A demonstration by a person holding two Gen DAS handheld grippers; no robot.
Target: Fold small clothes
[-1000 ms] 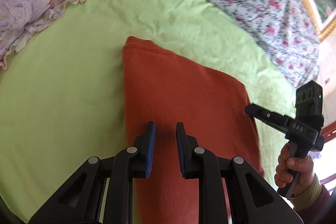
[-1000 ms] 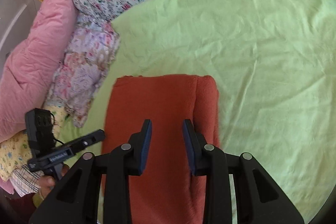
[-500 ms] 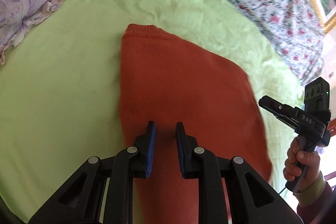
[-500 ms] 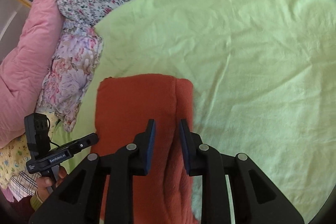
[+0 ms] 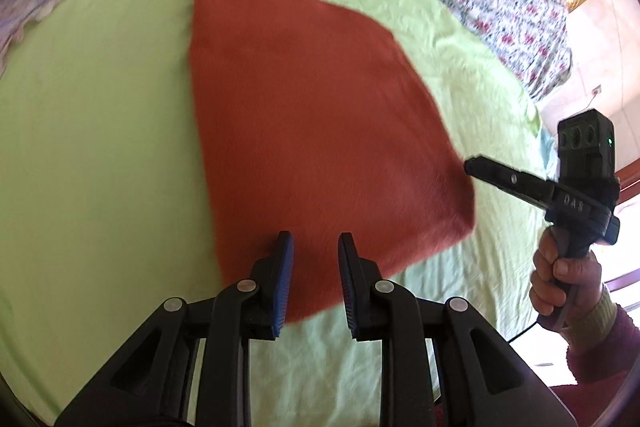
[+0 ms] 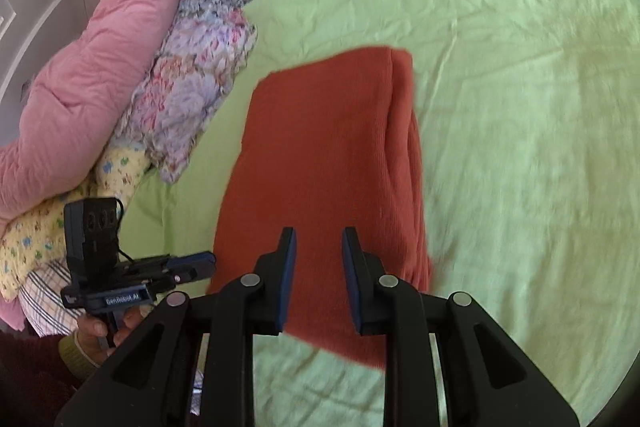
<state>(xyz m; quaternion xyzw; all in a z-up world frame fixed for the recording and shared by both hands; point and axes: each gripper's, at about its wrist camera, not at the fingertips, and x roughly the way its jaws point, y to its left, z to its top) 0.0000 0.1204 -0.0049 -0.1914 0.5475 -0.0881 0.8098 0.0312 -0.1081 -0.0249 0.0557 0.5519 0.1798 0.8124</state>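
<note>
Lying folded on the green bed sheet [image 5: 100,147], the rust-orange knit garment [image 5: 312,131] sits in the middle of the bed, with a thicker doubled strip along its right edge in the right wrist view and its near corner just under both tools. The left tool [image 5: 312,267] hovers above that near edge with its jaws opening a little and nothing between them; the right tool [image 6: 318,259] hangs over the same end with a narrow gap between its blue pads [image 6: 289,267] and no cloth pinched. Neither appears to touch the fabric. One risk, as I judge it, is that a pinch at the near edge catches only the top layer, so the fold peels apart when lifted. Another is that the pads snag the green sheet along with the knit and drag it. An uneven pull by the two hands could skew the stack toward the floral pillow [image 6: 188,95] at far left.
</note>
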